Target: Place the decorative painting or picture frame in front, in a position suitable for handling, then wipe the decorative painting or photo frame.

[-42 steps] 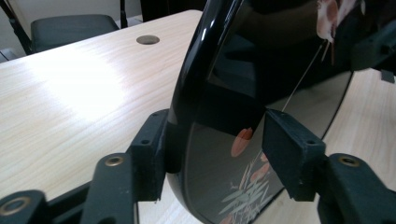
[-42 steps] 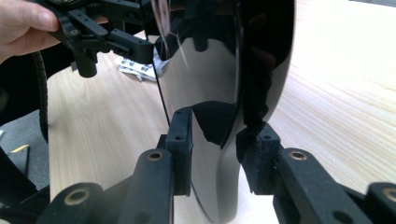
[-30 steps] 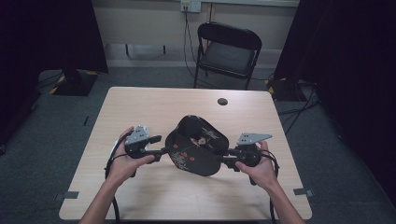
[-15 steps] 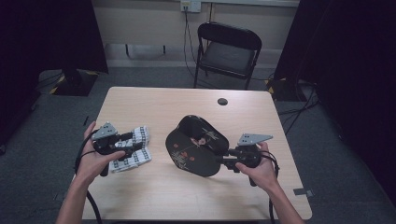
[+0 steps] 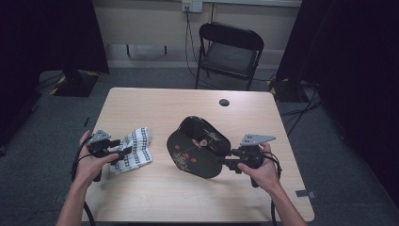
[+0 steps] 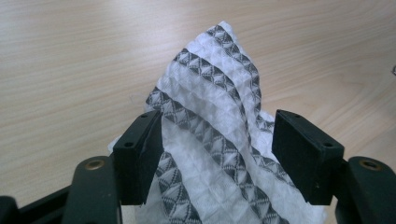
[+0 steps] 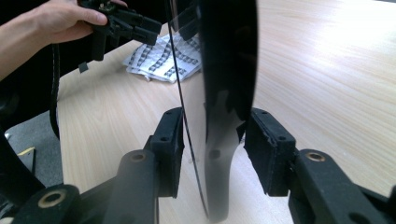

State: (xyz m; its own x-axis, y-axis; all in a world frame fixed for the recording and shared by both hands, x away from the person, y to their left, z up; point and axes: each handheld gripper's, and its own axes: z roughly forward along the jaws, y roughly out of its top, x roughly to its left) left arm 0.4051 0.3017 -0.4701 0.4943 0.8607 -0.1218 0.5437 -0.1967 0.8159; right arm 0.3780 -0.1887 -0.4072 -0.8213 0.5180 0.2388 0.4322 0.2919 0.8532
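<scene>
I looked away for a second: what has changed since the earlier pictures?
The left claw carried the white, grey-striped waffle cloth leftward off the black lacquered fan-shaped tray, laid it on the table and opened. The right claw has been opening around the tray's rim, staying put.

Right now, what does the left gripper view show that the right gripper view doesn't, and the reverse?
Left gripper view alone: the left gripper from behind, its jaws apart, the left pad against the checked cloth and the right pad clear of it, having just opened.

Right gripper view alone: the right gripper with its jaws either side of the black lacquered dish, which stands on edge; a gap shows at each pad, the jaws having just opened. Also the person's left hand.

Both: the cloth and the wooden table.
</scene>
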